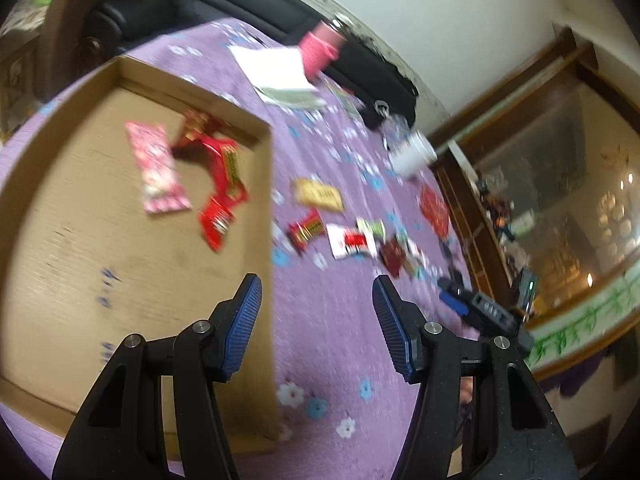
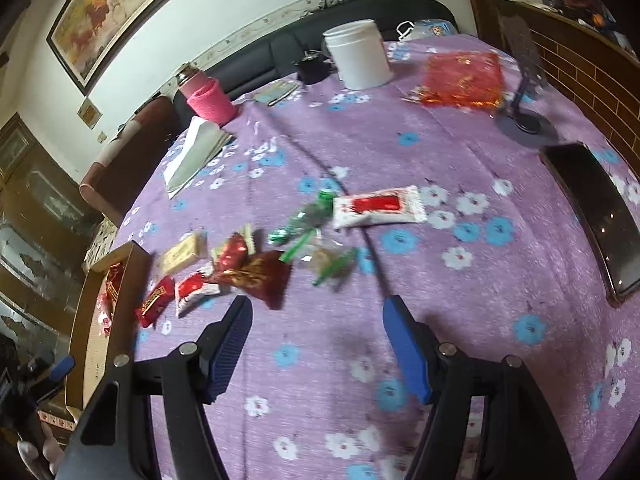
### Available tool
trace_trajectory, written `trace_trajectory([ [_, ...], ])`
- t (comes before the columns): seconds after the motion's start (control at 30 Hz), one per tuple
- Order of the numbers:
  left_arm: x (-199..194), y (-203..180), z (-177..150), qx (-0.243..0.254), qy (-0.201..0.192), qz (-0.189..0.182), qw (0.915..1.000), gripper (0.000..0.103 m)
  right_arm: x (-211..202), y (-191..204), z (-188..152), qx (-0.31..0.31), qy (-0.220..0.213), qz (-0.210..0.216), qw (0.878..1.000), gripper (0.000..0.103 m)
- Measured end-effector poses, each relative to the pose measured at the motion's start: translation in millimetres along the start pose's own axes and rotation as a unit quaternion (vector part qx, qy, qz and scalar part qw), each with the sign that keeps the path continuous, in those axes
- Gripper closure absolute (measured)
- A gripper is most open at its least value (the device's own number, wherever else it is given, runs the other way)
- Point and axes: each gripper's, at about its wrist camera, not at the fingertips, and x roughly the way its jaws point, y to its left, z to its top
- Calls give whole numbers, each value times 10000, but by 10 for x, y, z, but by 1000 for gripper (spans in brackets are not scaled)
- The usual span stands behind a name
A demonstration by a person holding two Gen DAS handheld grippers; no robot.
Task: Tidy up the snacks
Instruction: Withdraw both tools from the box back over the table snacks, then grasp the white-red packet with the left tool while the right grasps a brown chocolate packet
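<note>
With several packets already in the box [image 1: 80, 240], the left gripper [image 1: 317, 300] hangs spread and empty over its rim; the right gripper [image 2: 316, 328], equally spread, should settle squarely over one loose snack [image 2: 256, 274] before pinching.

We are in a home living room. A dark sofa [image 2: 360, 12] lines the wall under a framed painting [image 2: 120, 8], a flowered purple tablecloth [image 2: 460, 288] covers the table, and a glass-fronted wooden cabinet [image 1: 560, 184] stands nearby.

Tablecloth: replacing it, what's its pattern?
Purple tablecloth with blue and white flowers, clearest in the right wrist view.
</note>
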Motion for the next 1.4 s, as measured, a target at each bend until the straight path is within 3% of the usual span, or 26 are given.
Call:
trace_trajectory([
  [0.47, 351, -278, -331, 535, 468, 275, 9971, 46, 376, 490, 97, -600, 14, 554, 9967, 32],
  [0.83, 452, -524, -350, 1225, 462, 356, 9908, 46, 779, 693, 126, -1049, 91, 224, 9942, 32],
  [1.03, 675, -770, -272, 2069, 393, 572, 9759, 46, 826, 639, 104, -1008, 73, 218, 9946, 37],
  [1.2, 1054, -964, -111, 2567, 571, 771, 9617, 46, 760, 596, 99, -942, 62, 377, 9948, 42],
  [1.3, 1343, -1094, -30, 3090, 707, 989, 9433, 46, 731, 567, 96, -891, 84, 488, 9948, 43],
  [1.4, 1659, -1168, 43, 3622, 965, 1232, 9189, 46, 703, 480, 124, -699, 120, 688, 9951, 43],
])
